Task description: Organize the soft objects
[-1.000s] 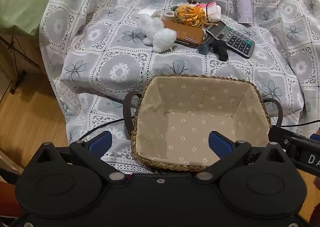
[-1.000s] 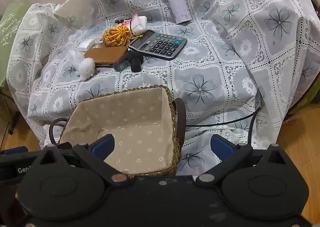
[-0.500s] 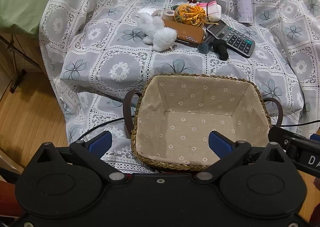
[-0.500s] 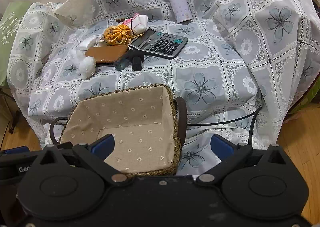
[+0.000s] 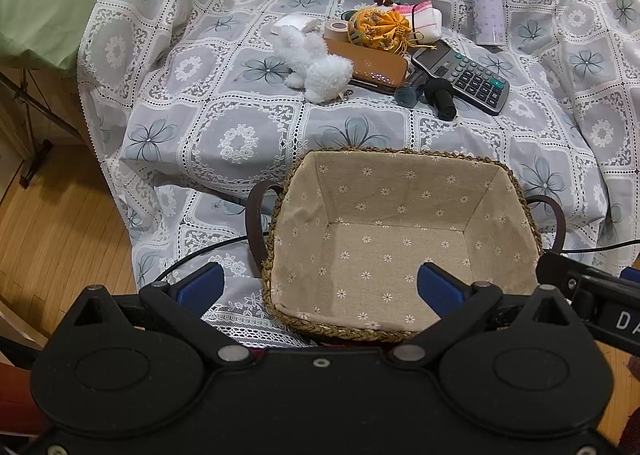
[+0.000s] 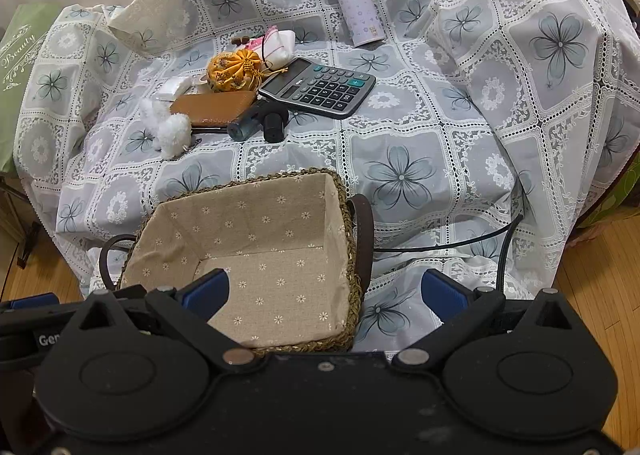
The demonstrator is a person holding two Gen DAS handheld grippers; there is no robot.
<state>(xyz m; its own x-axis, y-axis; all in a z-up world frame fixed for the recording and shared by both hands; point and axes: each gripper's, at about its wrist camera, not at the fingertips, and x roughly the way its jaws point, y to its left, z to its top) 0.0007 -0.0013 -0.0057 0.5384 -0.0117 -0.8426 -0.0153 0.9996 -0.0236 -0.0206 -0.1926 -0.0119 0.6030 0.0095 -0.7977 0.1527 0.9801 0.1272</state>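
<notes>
Grippers: left gripper (image 5: pixel 320 287) and right gripper (image 6: pixel 324 293) both hung with jaws spread wide and nothing between them, low in their frames, near the basket's front edge.
Basket: lined wicker basket (image 5: pixel 404 153) sat lower centre in the left wrist view, its cloth floor bare; nothing sorted into it yet, by my reading.
Soft things: white plush toy (image 5: pixel 312 63) lay upper centre, touching the brown leather case (image 5: pixel 372 63); orange fabric pouch (image 5: pixel 378 29) sat behind that case, with a pink-and-white cloth bundle (image 5: pixel 424 17) just beside it.
Hard things: calculator (image 5: pixel 464 75), purple bottle (image 5: pixel 486 1), tape roll (image 5: pixel 336 29) and a dark cylindrical tool (image 5: pixel 440 97) crowded the same cluster.
Risk, wrong pick: soft and hard items touched, so a wide closing could have caught the case along with the plush.
Risk, cord: the pouch's tassel cord trailed toward the calculator and might have dragged it.
Risk, cloth: the lace tablecloth (image 6: pixel 400 175) lay loose and folded; a low fingertip could have pinched it and pulled the whole pile.
Risk, cable: a black cable (image 6: pixel 460 245) ran beside the basket, in snagging reach of the right gripper.
</notes>
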